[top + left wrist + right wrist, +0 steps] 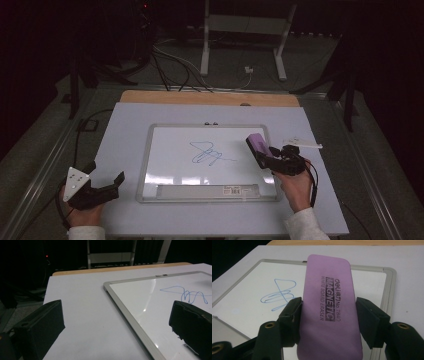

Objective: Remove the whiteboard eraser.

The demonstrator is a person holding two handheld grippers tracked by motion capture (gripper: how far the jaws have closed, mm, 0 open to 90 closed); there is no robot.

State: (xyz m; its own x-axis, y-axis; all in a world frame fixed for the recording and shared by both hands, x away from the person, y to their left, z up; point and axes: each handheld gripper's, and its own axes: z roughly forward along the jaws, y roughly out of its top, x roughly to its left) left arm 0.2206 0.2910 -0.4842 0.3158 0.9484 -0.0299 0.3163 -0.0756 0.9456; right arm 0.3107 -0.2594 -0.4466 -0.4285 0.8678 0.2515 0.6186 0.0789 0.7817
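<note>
**Eraser clamped on the right, left jaws wide and empty**

Right gripper [327,315] first: its two black jaws are closed in on a purple whiteboard eraser [328,307], one jaw pressed to each long edge, about halfway along its length. In the right gripper view the eraser's printed face looks straight back at the camera, lettering reading "MAGNETIC WHITE BOARD ERASER", and its far end rises well beyond the jaw tips. From the high view the eraser [258,144] sits over the right edge of the whiteboard [165,150], tilted, far end up; whether it touches the board I can't tell. The right hand [295,186] grips from below, cable looping beside the wrist.

Just past the eraser, a blue scribble [279,293] sprawls across the middle of the board, to the left of the eraser in both views.

Over to the left gripper [100,189]: jaws spread wide apart, nothing between them, just bare white tabletop [82,315]. It sits off the board's lower left corner, with the left hand [82,212] under it and the grey three-cornered plate on top. In its own view the right-side jaw overlaps the board's frame and the scribble [186,293] shows beyond it.

A small white paper slip [302,143] lies on the tabletop right of the board, near the right gripper.
</note>
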